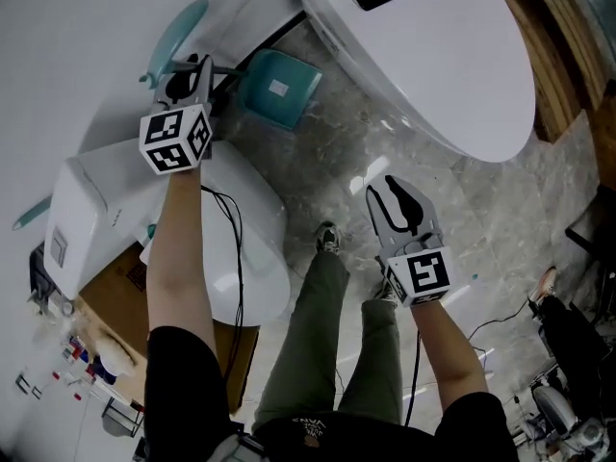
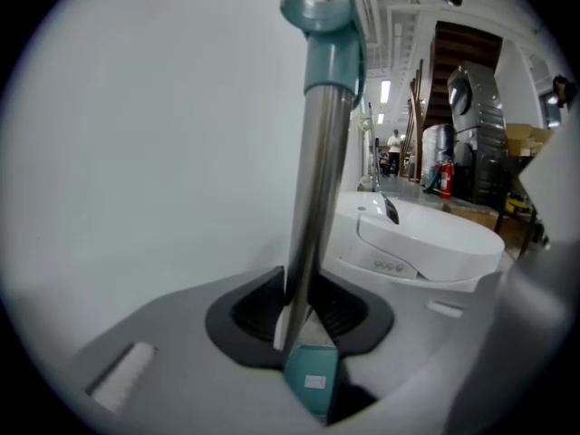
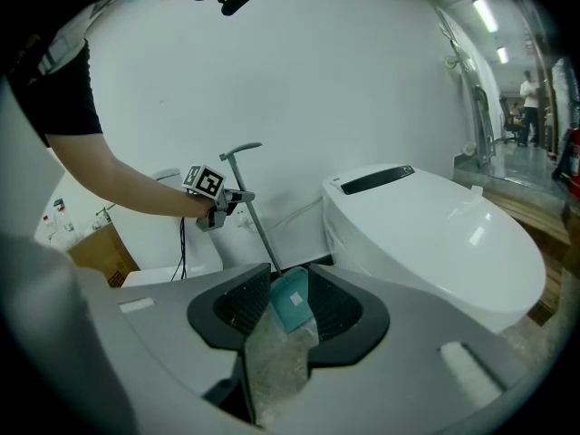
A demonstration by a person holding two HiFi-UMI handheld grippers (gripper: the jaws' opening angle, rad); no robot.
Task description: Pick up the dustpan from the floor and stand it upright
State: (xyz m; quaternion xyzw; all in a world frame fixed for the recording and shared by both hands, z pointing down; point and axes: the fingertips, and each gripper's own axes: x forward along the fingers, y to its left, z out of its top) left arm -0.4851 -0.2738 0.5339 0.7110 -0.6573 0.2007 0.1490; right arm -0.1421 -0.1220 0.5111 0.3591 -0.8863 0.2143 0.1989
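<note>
The dustpan stands with its teal pan [image 1: 279,87] on the marble floor next to the white wall, its metal pole [image 2: 317,179] rising to a teal hook handle [image 1: 177,29]. My left gripper [image 1: 192,73] is shut on the pole partway up. In the left gripper view the pole runs between the jaws and the pan [image 2: 312,381] shows below. My right gripper [image 1: 393,195] hangs open and empty over the floor, well apart from the dustpan. In the right gripper view, the pan [image 3: 292,299] and my left gripper [image 3: 220,203] are far ahead.
A large white toilet [image 1: 433,56] stands to the right of the pan. A second white toilet [image 1: 241,248] and a cardboard box [image 1: 115,296] sit on the left. The person's legs and shoe [image 1: 328,239] stand between my grippers. A black cable [image 1: 236,287] runs down the left arm.
</note>
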